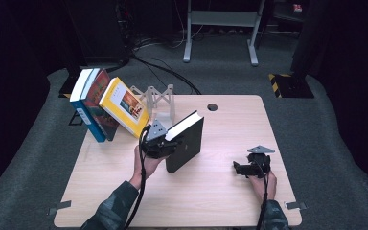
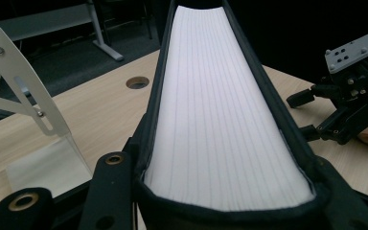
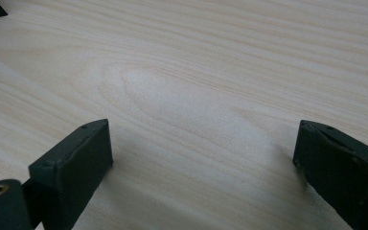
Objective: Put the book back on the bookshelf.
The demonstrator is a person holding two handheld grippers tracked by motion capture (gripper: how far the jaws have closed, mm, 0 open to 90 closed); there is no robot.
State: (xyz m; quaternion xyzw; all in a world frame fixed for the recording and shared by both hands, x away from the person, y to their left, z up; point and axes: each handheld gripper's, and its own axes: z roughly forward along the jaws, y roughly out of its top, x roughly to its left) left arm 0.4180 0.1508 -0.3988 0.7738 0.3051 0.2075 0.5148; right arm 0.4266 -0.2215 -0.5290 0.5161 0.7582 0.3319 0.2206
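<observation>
From the high view, the left gripper [image 1: 165, 140] clamps a black-covered book [image 1: 187, 142] near the middle of the light wooden table [image 1: 206, 191], holding it upright and tilted, its white page edge turned up and to the left. Three more books lean together at the far left edge: a blue-and-white one [image 1: 83, 103], a red one [image 1: 97, 102] and a yellow one [image 1: 123, 106]. That makes four books in all. One pale metal bookstand [image 1: 159, 98] stands just behind the black book, and a single round hole [image 1: 212, 107] marks the tabletop at its far edge. The right gripper [image 1: 242, 167] rests low on the near right of the table, well apart from the book, holding nothing.

In the left gripper view, the black book [image 2: 220, 120] runs away between the two jaws, which press against its covers on either side; the page block is clean white with fine lines. The bookstand [image 2: 24, 100] rises at left, the hole [image 2: 137, 82] lies beyond, and the right gripper [image 2: 311, 115] sits at right with its jaws parted.

In the right gripper view, the two jaws stand wide apart over bare wood grain [image 3: 191, 86], with nothing between them.
</observation>
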